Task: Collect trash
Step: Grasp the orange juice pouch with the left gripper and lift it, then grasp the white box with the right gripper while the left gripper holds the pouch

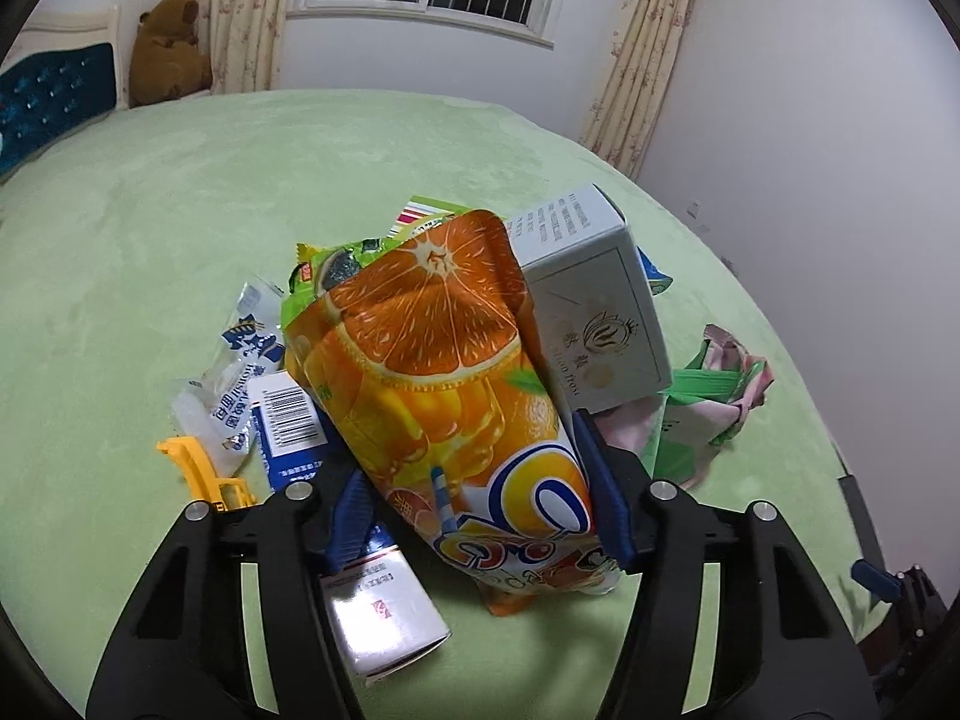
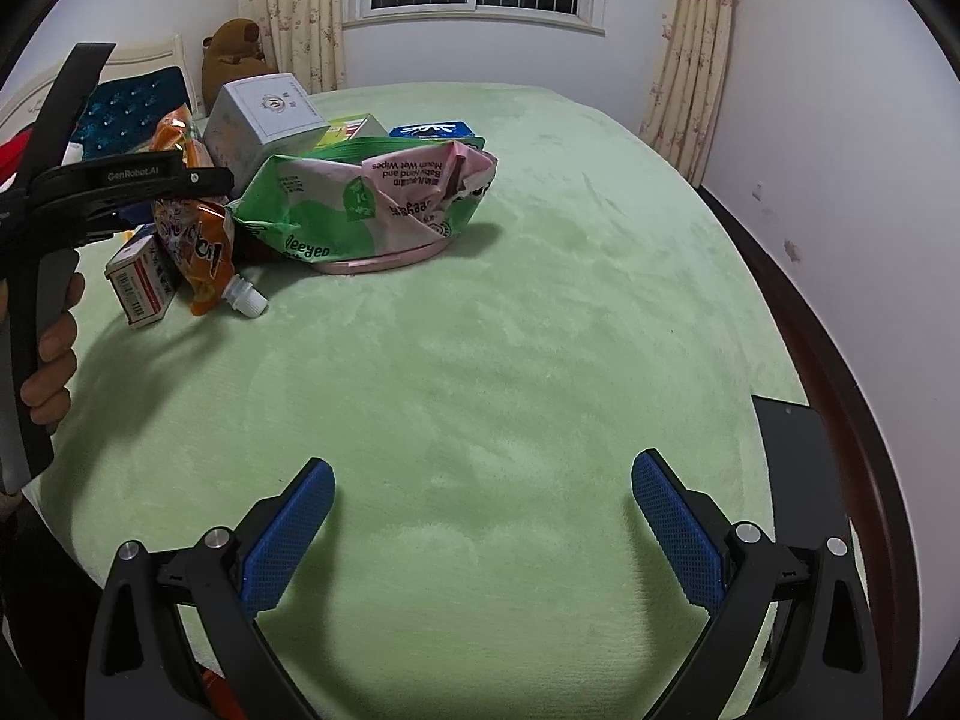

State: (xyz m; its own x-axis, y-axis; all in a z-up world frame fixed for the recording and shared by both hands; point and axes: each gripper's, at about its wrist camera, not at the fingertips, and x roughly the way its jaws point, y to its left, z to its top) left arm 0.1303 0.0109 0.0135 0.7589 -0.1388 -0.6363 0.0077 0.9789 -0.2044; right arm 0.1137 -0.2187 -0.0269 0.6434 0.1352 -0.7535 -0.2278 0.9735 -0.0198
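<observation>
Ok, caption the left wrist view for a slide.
Left hand-held gripper closing on an orange-printed juice pouch amid packaging litter on a green plush bedspread.

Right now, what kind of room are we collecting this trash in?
Most likely a bedroom. The trash pile lies on a bed covered with a green blanket, a padded blue headboard stands at one end with a brown teddy bear beside it, and floral curtains frame the window.

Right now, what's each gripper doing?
Left gripper: fingers closed on the orange juice pouch.
Right gripper: open, holding nothing, over the green bedspread.
</observation>
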